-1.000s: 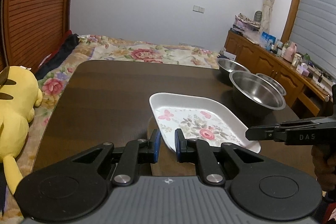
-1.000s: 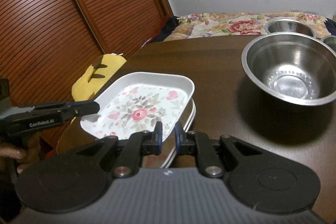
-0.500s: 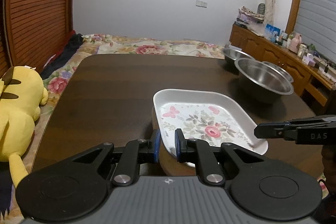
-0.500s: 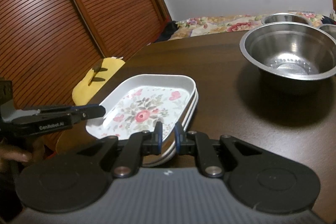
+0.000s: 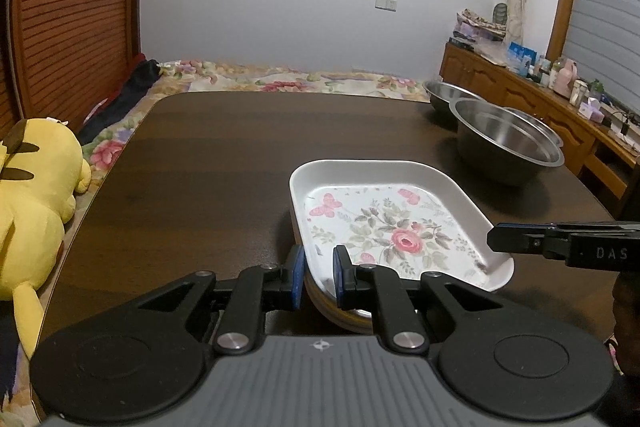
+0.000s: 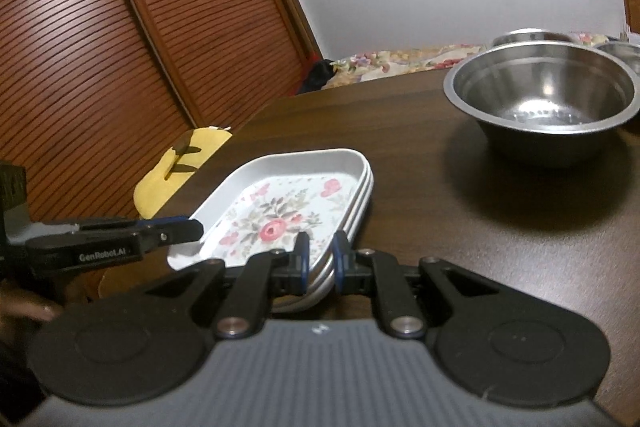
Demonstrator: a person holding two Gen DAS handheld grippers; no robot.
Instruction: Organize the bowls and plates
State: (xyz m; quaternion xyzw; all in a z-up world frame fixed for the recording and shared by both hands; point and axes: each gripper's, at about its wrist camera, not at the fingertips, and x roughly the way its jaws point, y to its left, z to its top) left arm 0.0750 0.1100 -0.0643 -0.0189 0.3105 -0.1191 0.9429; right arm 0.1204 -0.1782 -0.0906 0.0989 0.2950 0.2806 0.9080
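Three shiny steel bowls (image 5: 506,143) sit at the far right of the dark wooden table (image 5: 208,163). A yellow plush toy (image 5: 32,195) lies left of it. Both the left gripper (image 5: 317,277) and the right gripper (image 6: 320,259) pinch the rim of the white flowered square plate (image 5: 384,223), which sits on a stack of plates at the table's near edge.

On the table (image 5: 224,163), stacked plates (image 5: 384,223) lie near its front edge, three bowls (image 5: 504,143) behind them to the right.

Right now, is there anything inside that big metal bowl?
No, the big metal bowl shows only its bare shiny bottom in the right wrist view.
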